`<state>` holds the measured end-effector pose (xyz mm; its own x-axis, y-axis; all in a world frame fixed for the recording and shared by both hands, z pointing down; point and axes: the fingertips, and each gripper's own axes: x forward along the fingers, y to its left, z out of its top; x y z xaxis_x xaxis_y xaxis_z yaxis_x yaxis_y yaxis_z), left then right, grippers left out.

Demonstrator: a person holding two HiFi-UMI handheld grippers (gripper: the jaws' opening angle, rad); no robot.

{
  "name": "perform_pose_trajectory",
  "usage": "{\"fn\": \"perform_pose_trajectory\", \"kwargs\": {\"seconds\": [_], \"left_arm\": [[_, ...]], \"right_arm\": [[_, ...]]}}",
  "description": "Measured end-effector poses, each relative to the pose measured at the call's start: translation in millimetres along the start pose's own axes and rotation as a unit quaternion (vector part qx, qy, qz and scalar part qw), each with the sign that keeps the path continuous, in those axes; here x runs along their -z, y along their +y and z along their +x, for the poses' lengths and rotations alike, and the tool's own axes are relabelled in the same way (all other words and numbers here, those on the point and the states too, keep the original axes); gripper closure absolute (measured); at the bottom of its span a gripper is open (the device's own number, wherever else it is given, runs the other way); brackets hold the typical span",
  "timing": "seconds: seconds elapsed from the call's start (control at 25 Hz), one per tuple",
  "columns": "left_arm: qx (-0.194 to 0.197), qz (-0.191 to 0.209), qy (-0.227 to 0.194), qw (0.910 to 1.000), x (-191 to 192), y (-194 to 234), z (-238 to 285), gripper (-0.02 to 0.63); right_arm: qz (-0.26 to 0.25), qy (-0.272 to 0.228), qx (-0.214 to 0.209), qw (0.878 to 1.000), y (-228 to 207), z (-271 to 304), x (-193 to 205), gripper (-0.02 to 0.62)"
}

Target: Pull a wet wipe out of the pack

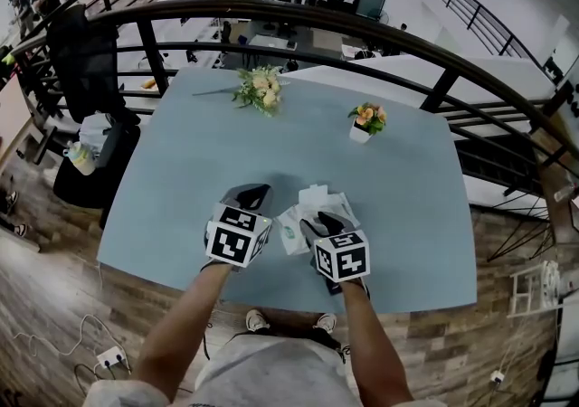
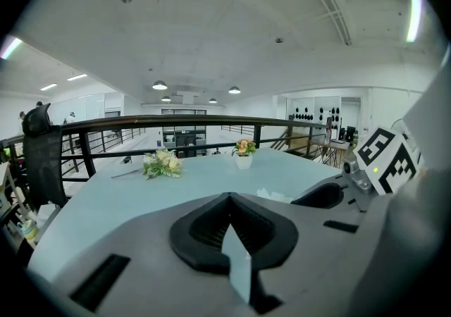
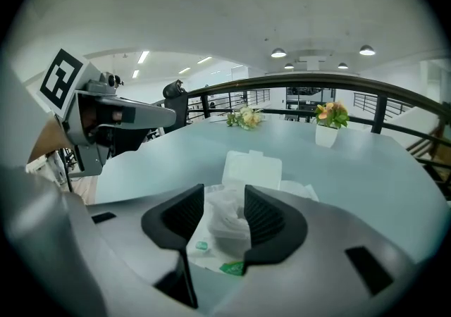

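Looking over the pale blue table (image 1: 181, 170) beside a dark railing (image 1: 362, 30), I see my right gripper (image 3: 224, 211) with jaws apart around the wet wipe (image 3: 229, 227), perhaps brushing it. My left gripper (image 2: 229, 199) has its jaws together, empty.

Left grey two-jaw gripper (image 1: 252, 194): bare left forearm (image 1: 181, 324) reaching forward, nose tilted down toward tabletop, black jaws together, nothing between them. Right grey two-jaw gripper (image 3: 224, 199): bare right forearm (image 1: 369, 342) alongside, nose pitched steeper down, black ribbed jaws apart. Crumpled white wet wipe tuft (image 3: 227, 218) stands between jaws, filling gap. Both grippers side by side, close together.
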<state>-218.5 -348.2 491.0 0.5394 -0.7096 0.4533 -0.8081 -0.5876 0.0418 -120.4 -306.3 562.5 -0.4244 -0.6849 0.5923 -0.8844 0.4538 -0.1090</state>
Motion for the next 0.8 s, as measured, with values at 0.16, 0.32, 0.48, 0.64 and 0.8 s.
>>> {"fn": "perform_pose_trajectory", "kwargs": {"seconds": [0.16, 0.32, 0.48, 0.64, 0.8], "left_arm": [[-0.001, 0.000, 0.001, 1.0000, 1.1, -0.3, 0.6, 0.612], [-0.001, 0.001, 0.002, 1.0000, 1.8, 1.8, 2.4, 0.612], [-0.002, 0.000, 0.003, 1.0000, 4.1, 2.3, 3.5, 0.612], [-0.004, -0.002, 0.003, 1.0000, 5.6, 3.9, 2.7, 0.612], [-0.003, -0.001, 0.003, 1.0000, 6.4, 5.1, 1.8, 0.612]], "right_arm": [[0.005, 0.004, -0.005, 1.000, -0.1, -0.1, 3.9, 0.445], [0.010, 0.008, -0.012, 1.000, 2.2, 4.2, 6.5, 0.452], [0.013, 0.010, -0.009, 1.000, 0.4, 5.7, 10.4, 0.495], [0.014, 0.012, -0.011, 1.000, 1.4, 6.2, 11.1, 0.503], [0.015, 0.011, -0.004, 1.000, 0.7, 6.6, 10.7, 0.536]]}}
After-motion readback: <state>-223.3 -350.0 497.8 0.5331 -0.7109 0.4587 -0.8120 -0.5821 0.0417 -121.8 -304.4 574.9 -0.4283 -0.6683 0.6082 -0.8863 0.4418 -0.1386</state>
